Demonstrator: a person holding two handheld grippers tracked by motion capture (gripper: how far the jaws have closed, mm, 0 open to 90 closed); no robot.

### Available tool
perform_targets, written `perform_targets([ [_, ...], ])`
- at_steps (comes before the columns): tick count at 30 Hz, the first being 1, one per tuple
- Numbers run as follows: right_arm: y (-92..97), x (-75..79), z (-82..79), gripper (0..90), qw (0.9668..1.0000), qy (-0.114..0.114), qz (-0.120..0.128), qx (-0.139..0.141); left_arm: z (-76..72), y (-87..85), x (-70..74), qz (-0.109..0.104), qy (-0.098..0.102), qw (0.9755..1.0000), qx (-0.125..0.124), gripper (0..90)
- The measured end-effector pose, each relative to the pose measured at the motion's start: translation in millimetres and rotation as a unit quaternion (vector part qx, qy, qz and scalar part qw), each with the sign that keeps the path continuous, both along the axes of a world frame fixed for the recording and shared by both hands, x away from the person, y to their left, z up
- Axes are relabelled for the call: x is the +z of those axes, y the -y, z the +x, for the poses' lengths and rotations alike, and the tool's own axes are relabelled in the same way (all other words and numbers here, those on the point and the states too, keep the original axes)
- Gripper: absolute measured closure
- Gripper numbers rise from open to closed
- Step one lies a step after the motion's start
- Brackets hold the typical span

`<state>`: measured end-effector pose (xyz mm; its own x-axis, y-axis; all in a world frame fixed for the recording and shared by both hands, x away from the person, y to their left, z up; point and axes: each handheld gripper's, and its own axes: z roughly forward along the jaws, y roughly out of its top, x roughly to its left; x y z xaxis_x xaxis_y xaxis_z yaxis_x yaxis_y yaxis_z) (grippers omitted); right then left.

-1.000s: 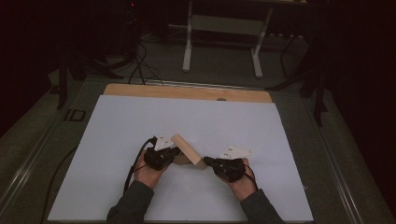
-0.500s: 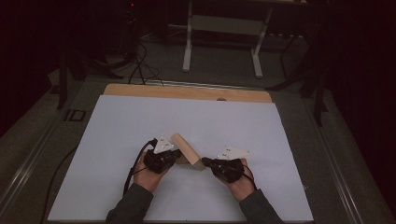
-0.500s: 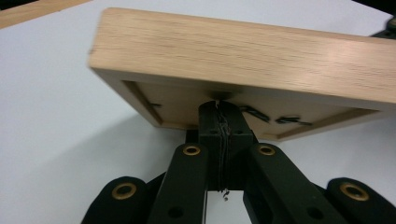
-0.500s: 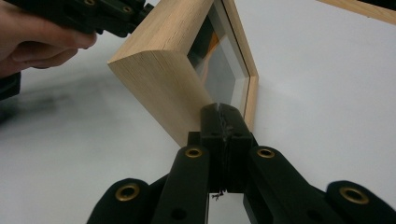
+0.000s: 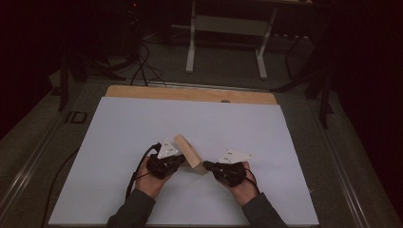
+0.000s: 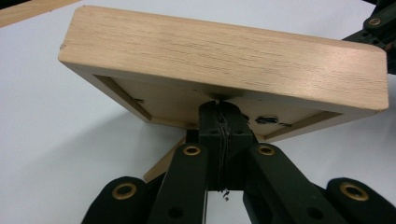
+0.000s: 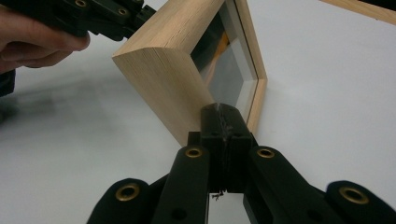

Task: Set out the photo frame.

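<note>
Your left gripper (image 5: 180, 160) and right gripper (image 5: 207, 165), jaws closed empty, prop the picture frame (image 5: 188, 152): stiff, light wood with breakable glass, so hold its edges.

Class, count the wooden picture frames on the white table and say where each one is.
1. The light wooden picture frame stands tilted near the front middle of the white table, between the left tongs and right tongs.
</note>
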<state>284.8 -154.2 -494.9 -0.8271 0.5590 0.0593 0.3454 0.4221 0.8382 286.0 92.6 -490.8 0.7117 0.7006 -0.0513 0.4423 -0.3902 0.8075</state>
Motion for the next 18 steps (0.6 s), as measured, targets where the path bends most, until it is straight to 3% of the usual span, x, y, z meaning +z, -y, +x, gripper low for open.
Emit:
perform_targets([
  [18, -10.6, -0.4, -2.7, 89.3, 0.9999, 0.000, 0.001, 0.011, 15.5, 1.8, -2.6, -0.003, -0.002, 1.0000, 0.000, 89.4],
])
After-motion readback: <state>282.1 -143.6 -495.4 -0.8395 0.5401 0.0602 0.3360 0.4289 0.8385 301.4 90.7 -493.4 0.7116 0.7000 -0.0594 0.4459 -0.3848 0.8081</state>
